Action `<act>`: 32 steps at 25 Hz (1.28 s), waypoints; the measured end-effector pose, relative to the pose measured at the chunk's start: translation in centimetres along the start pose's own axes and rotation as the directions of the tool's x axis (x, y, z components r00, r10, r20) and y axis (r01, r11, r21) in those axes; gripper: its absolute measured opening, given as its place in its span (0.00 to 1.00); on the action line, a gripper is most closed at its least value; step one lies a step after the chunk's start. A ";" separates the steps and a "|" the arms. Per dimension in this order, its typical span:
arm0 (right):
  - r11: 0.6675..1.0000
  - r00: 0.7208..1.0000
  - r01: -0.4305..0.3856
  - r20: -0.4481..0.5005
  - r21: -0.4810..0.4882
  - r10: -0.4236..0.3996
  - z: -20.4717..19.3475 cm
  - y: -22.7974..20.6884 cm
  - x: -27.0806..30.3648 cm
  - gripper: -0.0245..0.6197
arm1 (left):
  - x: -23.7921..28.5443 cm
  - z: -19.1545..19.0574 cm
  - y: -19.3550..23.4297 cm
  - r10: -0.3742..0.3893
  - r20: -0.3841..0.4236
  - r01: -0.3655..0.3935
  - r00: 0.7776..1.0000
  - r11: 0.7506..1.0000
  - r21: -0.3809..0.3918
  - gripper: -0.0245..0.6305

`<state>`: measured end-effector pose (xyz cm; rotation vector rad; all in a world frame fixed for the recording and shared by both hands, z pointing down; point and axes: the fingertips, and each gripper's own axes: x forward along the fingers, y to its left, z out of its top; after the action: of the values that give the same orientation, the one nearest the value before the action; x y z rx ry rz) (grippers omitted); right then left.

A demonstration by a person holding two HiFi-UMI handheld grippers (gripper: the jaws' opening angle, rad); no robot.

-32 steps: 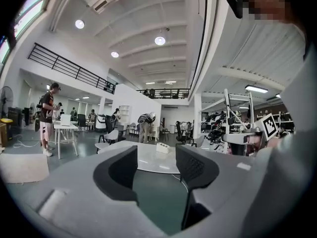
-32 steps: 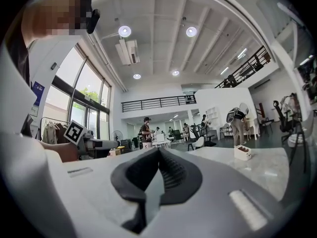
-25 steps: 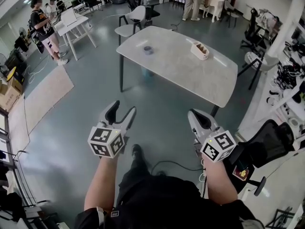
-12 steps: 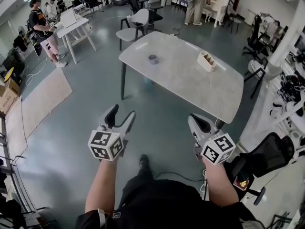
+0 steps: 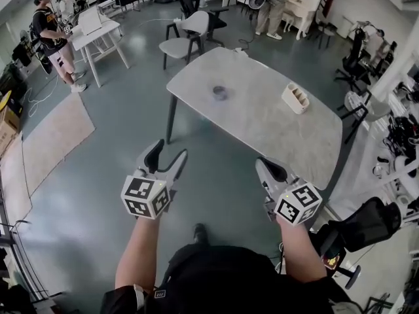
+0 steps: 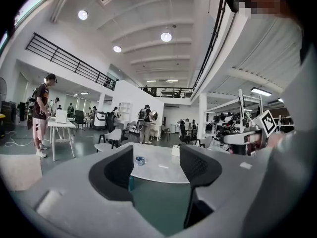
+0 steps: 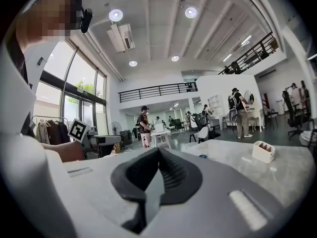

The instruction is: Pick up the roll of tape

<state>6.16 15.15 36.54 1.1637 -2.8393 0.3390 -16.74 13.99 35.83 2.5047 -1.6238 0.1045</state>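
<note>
Closer vs a sec ago: table (image 5: 275,129) sits lower in head view as we walk up. Roll of tape (image 5: 219,92) lies on its far side, well apart from both tools. Left gripper (image 5: 169,149) spread, right gripper (image 5: 267,167) pressed together, both empty.

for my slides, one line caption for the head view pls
Person facing a table bearing a roll of tape, left hand-held gripper open, right hand-held gripper shut.

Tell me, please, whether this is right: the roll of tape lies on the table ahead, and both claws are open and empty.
Not quite: the right claw is shut, jaws together, as the right gripper view shows. The left claw is open, both are empty, and the roll of tape does lie on the table ahead.
</note>
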 end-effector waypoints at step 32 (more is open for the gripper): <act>0.994 1.000 -0.024 0.002 0.103 0.024 2.7 -20.0 24.4 0.04 | 25.6 2.1 14.9 0.002 -0.072 0.001 0.997 0.999 0.040 0.38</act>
<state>2.83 -16.03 40.78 1.1474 -2.8697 0.4920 -19.86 -15.42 38.77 2.4991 -1.6101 0.2271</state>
